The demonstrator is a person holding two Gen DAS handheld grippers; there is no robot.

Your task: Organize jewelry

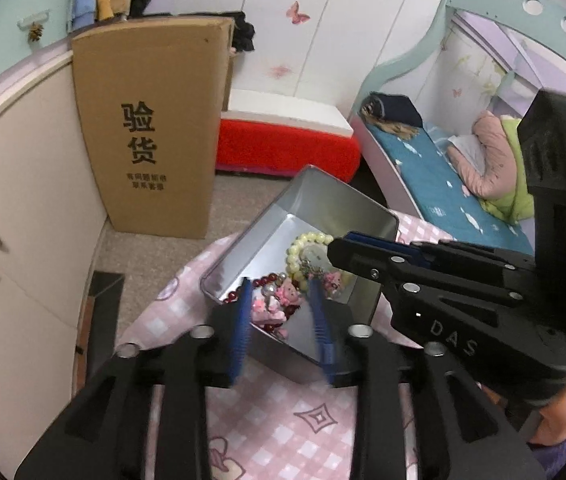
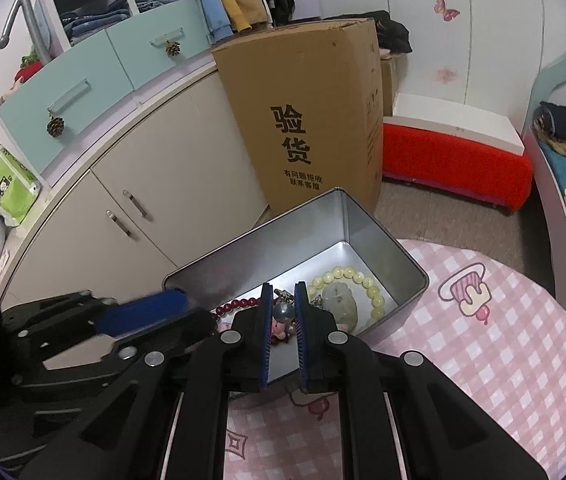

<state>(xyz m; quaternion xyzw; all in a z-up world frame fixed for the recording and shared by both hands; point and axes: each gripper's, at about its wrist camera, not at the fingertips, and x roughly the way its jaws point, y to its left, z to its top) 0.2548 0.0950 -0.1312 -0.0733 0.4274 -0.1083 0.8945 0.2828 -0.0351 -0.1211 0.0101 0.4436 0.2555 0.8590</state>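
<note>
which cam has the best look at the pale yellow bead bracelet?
Right wrist: the pale yellow bead bracelet lies nearly whole in the metal tin, ringing a pale pendant. In the left wrist view the right hand-held gripper covers part of it.

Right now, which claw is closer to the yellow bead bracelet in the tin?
The right claw. It reaches over the metal tin, its tips just beside the yellow bead bracelet. The left claw sits at the tin's near end, over the pink charms.

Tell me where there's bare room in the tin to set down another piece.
The far end of the tin, beyond the pale bead bracelet, shows bare metal. The near end is crowded: red beads, pink charms, and both tongs, left and right.
</note>
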